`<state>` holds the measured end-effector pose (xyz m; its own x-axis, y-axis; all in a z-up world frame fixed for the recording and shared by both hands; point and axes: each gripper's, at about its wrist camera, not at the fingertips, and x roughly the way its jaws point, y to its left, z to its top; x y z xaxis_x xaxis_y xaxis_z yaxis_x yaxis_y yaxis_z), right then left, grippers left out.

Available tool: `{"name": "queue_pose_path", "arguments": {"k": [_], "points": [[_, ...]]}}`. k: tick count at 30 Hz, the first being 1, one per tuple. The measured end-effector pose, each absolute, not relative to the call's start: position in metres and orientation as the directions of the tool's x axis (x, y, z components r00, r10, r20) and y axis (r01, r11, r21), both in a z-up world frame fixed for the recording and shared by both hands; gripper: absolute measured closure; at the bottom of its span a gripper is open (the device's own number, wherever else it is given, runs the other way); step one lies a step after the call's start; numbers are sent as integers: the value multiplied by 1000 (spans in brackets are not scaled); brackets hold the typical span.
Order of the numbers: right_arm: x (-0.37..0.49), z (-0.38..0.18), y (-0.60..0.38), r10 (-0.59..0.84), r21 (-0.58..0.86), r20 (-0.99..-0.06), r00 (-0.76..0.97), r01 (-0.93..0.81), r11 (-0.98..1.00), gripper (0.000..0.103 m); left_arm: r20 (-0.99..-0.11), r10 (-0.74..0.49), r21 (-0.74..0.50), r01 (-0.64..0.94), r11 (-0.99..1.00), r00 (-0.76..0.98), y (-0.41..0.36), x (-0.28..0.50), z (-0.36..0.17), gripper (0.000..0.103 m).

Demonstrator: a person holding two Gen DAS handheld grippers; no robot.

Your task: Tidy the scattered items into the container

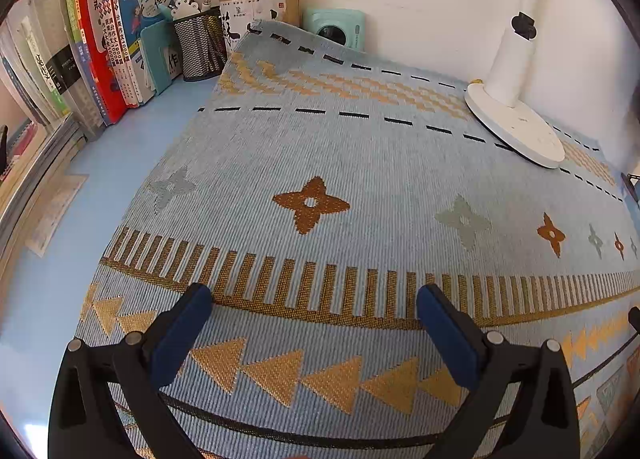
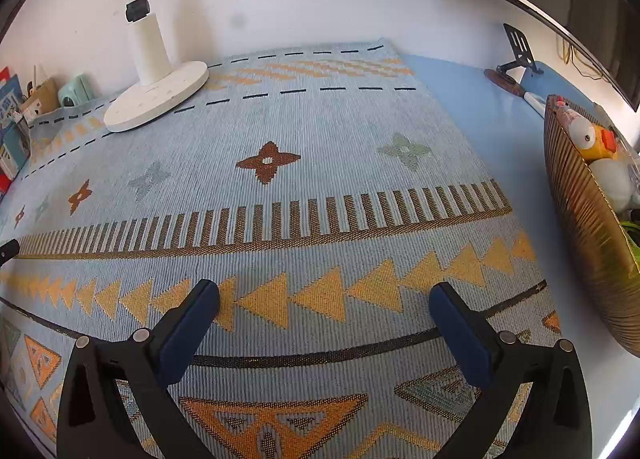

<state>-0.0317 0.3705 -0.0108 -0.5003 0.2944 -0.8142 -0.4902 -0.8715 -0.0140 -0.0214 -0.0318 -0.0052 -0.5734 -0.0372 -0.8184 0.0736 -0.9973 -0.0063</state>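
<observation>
A patterned woven mat (image 2: 280, 187) covered the blue worktop (image 2: 472, 107), with no loose items on it. The ribbed gold basket (image 2: 580, 219), already holding toys, stood off the mat's right edge, nearer the right gripper (image 2: 324, 299). Both it and the left gripper (image 1: 314, 301) had fingers spread, empty.

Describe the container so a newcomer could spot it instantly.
Start from the patterned woven mat covering the blue desk, then look past its right edge. There stands the basket, ribbed and golden-brown, already holding toys; nothing else nearby is ribbed.
</observation>
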Motion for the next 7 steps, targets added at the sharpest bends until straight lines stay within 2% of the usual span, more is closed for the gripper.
{"name": "queue_pose_path", "arguments": {"k": [7], "points": [[-31, -11, 370, 294, -13, -814, -501, -490, -872, 0, -822, -43, -1, 78, -997, -567, -30, -15, -4, 0]]}}
